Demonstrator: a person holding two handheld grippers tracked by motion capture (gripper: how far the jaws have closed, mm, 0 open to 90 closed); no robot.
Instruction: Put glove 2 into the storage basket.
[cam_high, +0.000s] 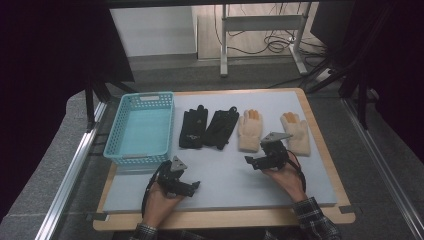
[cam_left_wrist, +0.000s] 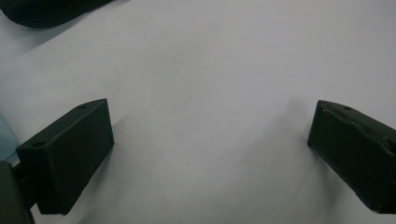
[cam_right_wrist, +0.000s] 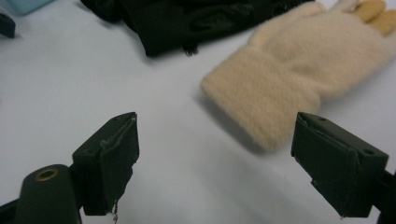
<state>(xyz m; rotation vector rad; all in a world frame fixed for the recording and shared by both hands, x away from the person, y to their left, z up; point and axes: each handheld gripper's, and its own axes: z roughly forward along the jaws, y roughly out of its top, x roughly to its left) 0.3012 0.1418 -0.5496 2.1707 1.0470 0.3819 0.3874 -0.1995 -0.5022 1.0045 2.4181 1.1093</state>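
Cream glove (cam_right_wrist: 289, 79) beyond wide-open right gripper (cam_right_wrist: 215, 158)

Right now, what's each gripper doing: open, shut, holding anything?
Left gripper: open, jaws wide apart over the bare grey mat, holding nothing.
Right gripper: open, holding nothing, jaws short of the cream glove.

A turquoise plastic lattice basket (cam_high: 141, 127) stood at the grey mat's (cam_high: 225, 175) left. To its right lay two black gloves (cam_high: 207, 127), then two cream knitted gloves (cam_high: 249, 131) farther right.
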